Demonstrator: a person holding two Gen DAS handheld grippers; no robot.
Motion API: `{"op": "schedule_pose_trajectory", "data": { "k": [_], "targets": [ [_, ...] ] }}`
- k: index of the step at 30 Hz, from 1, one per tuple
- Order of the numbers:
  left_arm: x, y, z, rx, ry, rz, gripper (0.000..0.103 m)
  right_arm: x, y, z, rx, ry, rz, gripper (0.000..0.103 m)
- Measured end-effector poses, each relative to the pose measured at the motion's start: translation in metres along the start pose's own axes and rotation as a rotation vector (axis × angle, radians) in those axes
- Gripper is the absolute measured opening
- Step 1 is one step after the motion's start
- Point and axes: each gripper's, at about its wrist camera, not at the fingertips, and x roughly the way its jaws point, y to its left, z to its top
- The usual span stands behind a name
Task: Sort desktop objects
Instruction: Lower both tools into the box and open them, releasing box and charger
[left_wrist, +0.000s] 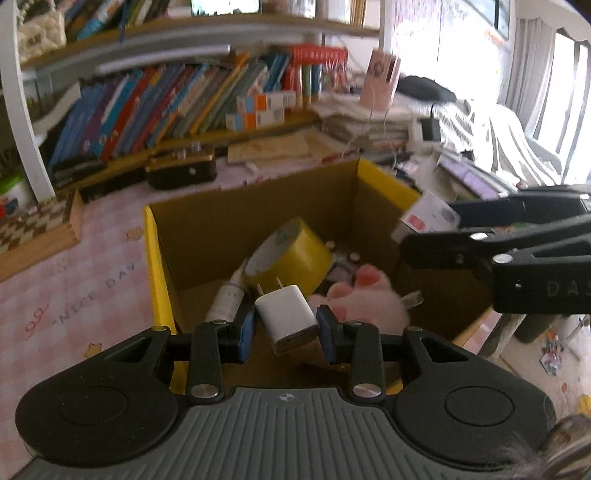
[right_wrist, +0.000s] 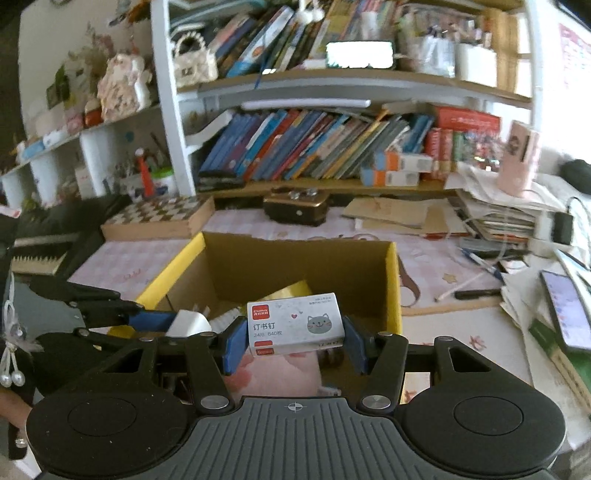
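One cardboard box (left_wrist: 384, 184), one white charger (left_wrist: 286, 317), one staple box (right_wrist: 295, 323), one yellow tape roll (left_wrist: 295, 254), one pink plush (left_wrist: 365, 299)

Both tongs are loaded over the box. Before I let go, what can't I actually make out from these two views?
- Floor of the cardboard box: mostly covered by the yellow tape roll, the pink plush and the white charger in the left tongs.
- Right wrist view: the staple box in the right tongs blocks the box interior behind it.
- Small bits by the tape roll, left view: too small to identify.
- Book titles: blurred.
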Motion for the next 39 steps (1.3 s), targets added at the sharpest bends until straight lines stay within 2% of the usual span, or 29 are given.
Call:
{"op": "schedule_pose_trajectory", "data": {
  "k": [8, 16, 19, 21, 22, 25, 27, 35, 39],
  "targets": [
    [0.019, -0.006, 0.0, 0.035, 0.063, -0.021, 0.033, 0.044, 0.003, 0.006, -0.116, 0.091, 0.042, 0.055],
    [0.018, -0.007, -0.003, 0.046, 0.04, -0.008, 0.035, 0.067, 0.006, 0.01, -0.146, 0.157, 0.097, 0.055],
    [0.012, -0.01, -0.004, 0.055, 0.011, 0.011, 0.04, 0.074, 0.008, 0.013, -0.167, 0.181, 0.124, 0.055],
    [0.009, -0.01, -0.005, 0.052, -0.002, 0.048, 0.051, 0.08, 0.01, 0.016, -0.178, 0.201, 0.142, 0.056],
    [0.009, -0.009, -0.006, 0.046, -0.002, 0.069, 0.053, 0.082, 0.01, 0.017, -0.179, 0.209, 0.155, 0.056],
    [0.004, -0.003, -0.007, 0.032, -0.023, 0.059, 0.062, 0.089, 0.013, 0.022, -0.196, 0.232, 0.169, 0.056],
    [-0.002, -0.005, -0.007, 0.032, -0.042, 0.063, 0.084, 0.093, 0.015, 0.023, -0.208, 0.237, 0.167, 0.056],
    [-0.026, -0.005, -0.014, -0.009, -0.091, 0.086, 0.086, 0.103, 0.025, 0.028, -0.239, 0.256, 0.204, 0.056],
    [-0.035, -0.009, -0.018, -0.007, -0.108, 0.097, 0.088, 0.104, 0.032, 0.03, -0.273, 0.25, 0.211, 0.059]
  ]
}}
